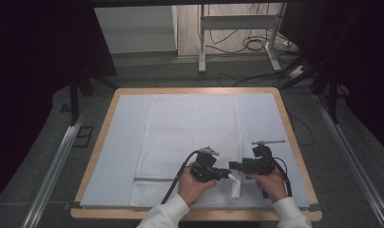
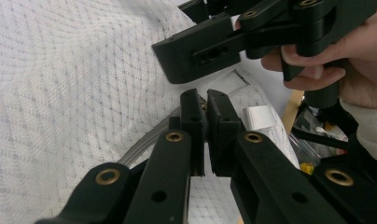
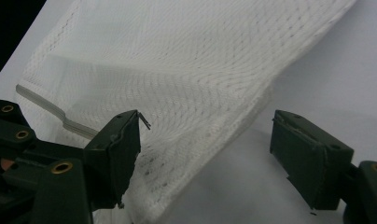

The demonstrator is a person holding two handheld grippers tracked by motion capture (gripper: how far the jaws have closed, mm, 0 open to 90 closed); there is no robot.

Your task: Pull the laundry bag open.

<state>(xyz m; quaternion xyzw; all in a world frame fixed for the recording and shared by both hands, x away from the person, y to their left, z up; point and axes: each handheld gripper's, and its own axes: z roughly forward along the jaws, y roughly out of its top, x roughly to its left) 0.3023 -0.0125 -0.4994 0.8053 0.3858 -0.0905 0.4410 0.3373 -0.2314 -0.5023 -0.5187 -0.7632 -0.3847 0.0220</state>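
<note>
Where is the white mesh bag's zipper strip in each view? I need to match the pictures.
High view: the grey zipper strip lies across the white mesh bag, lower left, beside the left gripper.
Left gripper view: centre, curving under the shut jaws.
Right gripper view: left edge, grey band.
Shared landmark: the bag's mesh weave.

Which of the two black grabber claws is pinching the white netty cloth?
The left gripper: its jaws are squeezed shut on the white mesh cloth. The right gripper has its jaws wide apart, with the cloth's edge loose between them.
</note>
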